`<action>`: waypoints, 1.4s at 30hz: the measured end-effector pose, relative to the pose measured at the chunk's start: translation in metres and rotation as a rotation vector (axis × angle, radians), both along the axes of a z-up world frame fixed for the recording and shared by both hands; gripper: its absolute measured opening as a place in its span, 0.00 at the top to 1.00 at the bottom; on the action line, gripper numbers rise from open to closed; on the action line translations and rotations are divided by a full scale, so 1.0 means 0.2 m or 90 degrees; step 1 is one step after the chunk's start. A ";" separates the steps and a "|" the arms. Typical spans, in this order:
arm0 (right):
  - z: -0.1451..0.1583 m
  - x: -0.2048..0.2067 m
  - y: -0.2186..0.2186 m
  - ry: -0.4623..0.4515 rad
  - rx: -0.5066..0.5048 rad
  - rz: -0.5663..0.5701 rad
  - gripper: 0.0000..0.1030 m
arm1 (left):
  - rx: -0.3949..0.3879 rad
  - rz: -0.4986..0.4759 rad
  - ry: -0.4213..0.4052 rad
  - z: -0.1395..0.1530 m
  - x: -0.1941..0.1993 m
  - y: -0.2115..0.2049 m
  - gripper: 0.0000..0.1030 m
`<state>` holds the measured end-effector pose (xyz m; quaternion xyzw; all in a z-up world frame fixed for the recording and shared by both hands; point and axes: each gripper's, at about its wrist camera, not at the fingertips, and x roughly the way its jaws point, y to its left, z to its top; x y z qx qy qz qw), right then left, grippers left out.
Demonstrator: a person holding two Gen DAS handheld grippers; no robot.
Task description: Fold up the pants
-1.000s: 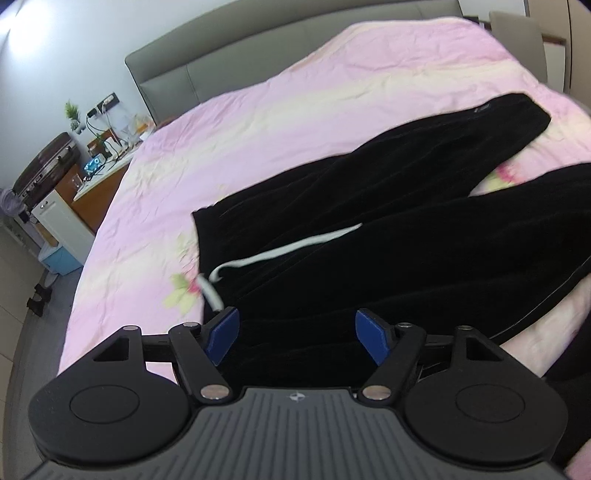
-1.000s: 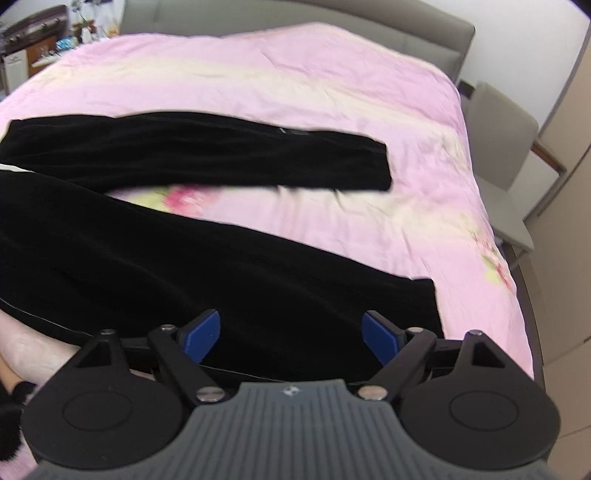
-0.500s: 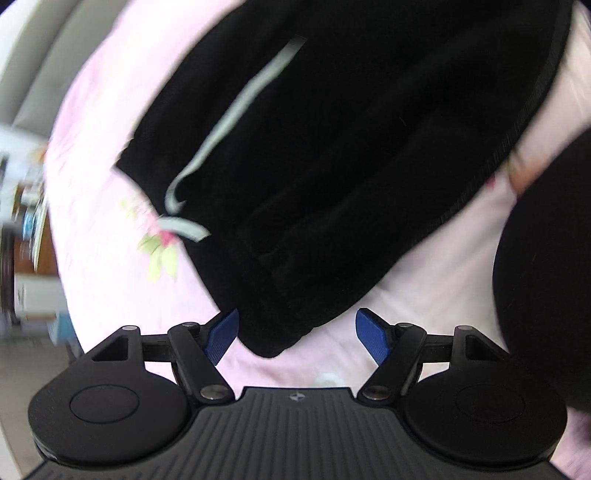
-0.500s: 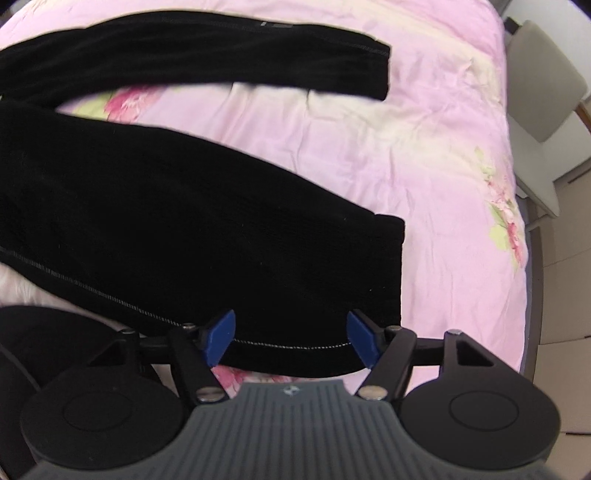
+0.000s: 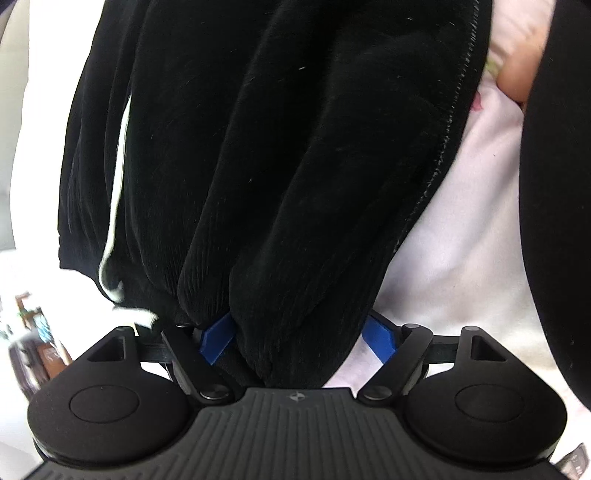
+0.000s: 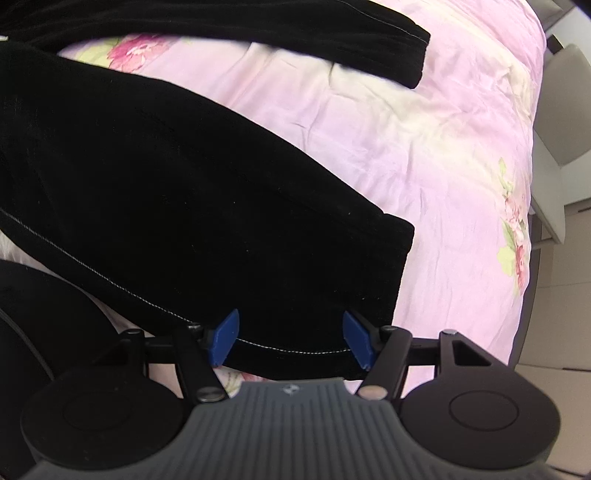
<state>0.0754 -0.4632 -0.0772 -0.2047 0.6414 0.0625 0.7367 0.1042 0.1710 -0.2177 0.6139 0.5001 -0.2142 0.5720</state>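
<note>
Left gripper (image 5: pixel 297 334) sits low over the waistband end of the pants (image 5: pixel 266 155), jaws wide and opening, a bunched fold of black cloth between the blue pads (image 5: pixel 218 338), not clearly pinched; right gripper (image 6: pixel 291 338) at the hem of the nearer leg, jaws at a middle width, blue pads either side of the stitched hem edge, cloth between them, pads look just clear of it though contact is hard to judge; pants black, soft ribbed velvety knit, pale lint specks, grey stitch line along the side seam; white drawstring (image 5: pixel 114 206) runs down the left side of the waist, flat and frayed at the end; pants lie spread on the bed, second leg (image 6: pixel 258 33) further up, apart from the first; bedcover (image 6: pixel 424 147) pink and cream, creased, smooth, printed flowers; grey chair (image 6: pixel 561 122) beside the bed; no readable writing; no containers in view.
</note>
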 end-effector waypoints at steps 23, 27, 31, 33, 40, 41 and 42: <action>-0.06 -0.26 0.13 0.097 -0.102 0.410 0.47 | -0.152 0.262 -0.157 0.37 0.15 -0.07 0.77; -0.12 -0.29 0.14 0.103 -0.103 0.430 0.48 | -0.159 0.291 -0.172 0.40 0.15 -0.09 0.77; -0.19 -0.30 0.17 0.073 -0.082 0.430 0.56 | -0.158 0.310 -0.183 0.41 0.16 -0.09 0.77; -0.24 -0.31 0.21 0.059 -0.083 0.423 0.63 | -0.164 0.320 -0.191 0.42 0.14 -0.10 0.77; -0.17 -0.32 0.19 -0.030 -0.065 0.320 0.93 | -0.216 0.362 -0.215 0.47 0.13 -0.05 0.77; -0.12 -0.31 0.17 -0.051 -0.050 0.296 0.95 | -0.217 0.365 -0.216 0.47 0.13 -0.05 0.77; -0.07 -0.29 0.16 -0.075 -0.041 0.279 0.96 | -0.217 0.366 -0.215 0.47 0.13 -0.05 0.77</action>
